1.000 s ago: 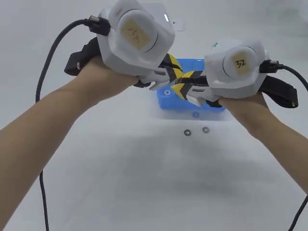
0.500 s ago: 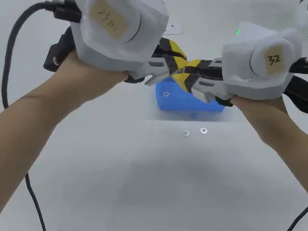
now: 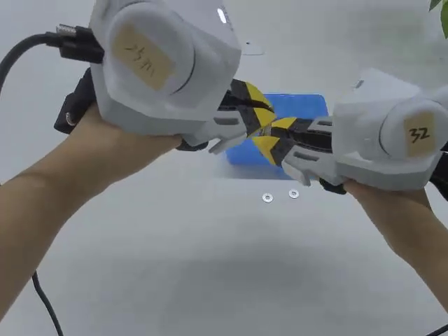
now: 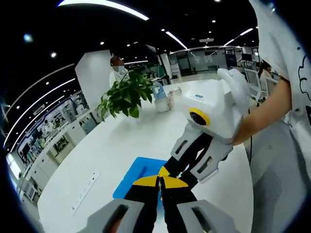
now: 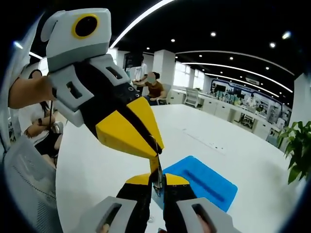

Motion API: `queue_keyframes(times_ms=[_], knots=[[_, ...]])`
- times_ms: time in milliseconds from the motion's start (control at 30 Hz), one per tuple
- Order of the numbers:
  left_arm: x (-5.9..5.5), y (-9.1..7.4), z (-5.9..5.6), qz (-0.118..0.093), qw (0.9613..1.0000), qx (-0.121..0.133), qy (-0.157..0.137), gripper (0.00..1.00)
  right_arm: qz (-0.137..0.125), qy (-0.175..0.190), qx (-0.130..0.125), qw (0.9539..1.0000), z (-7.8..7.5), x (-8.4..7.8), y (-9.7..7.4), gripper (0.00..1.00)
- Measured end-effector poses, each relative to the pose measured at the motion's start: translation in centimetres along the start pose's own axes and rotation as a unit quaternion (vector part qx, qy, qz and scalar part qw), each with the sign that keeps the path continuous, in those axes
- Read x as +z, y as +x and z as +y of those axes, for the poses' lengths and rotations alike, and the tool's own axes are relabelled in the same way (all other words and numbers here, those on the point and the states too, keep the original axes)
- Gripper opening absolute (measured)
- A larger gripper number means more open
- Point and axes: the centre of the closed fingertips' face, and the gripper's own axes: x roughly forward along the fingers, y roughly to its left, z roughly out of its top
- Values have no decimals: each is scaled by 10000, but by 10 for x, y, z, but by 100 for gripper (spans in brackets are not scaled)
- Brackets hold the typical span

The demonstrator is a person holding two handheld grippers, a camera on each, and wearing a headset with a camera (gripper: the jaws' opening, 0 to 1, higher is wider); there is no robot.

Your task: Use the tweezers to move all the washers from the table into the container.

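Note:
My left gripper and right gripper meet tip to tip in the air, in front of the blue container. In the right gripper view, thin metal tweezers run from the tip of the left gripper down into my right gripper. Both pairs of jaws are shut on them. In the left gripper view, my left gripper stands shut against the right gripper. Two washers lie on the white table, just in front of the container.
The white table stretches wide on all sides. A white power strip lies beyond the container. A leafy plant stands at the far end of the table. People sit at the table's far side.
Both grippers have risen towards the camera, tips still together. They now hide the front of the container. The two washers on the table have not moved.

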Motion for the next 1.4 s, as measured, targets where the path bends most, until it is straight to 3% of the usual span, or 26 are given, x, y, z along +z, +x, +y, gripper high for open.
queue_keyframes(times_ms=[167,367,800,1400], knots=[[-2,-2,-6,-26,9998,-8,-208,0,87,60,-2,9999,4,-9,0,5],[-5,-2,-19,58,9998,-147,-99,0,131,113,79,9998,11,-17,1,5],[-37,18,-35,417,9981,-381,-232,0,626,309,197,9974,16,-58,9,7],[-46,28,-35,485,9973,-431,-348,0,767,424,221,9959,14,-72,12,7]])
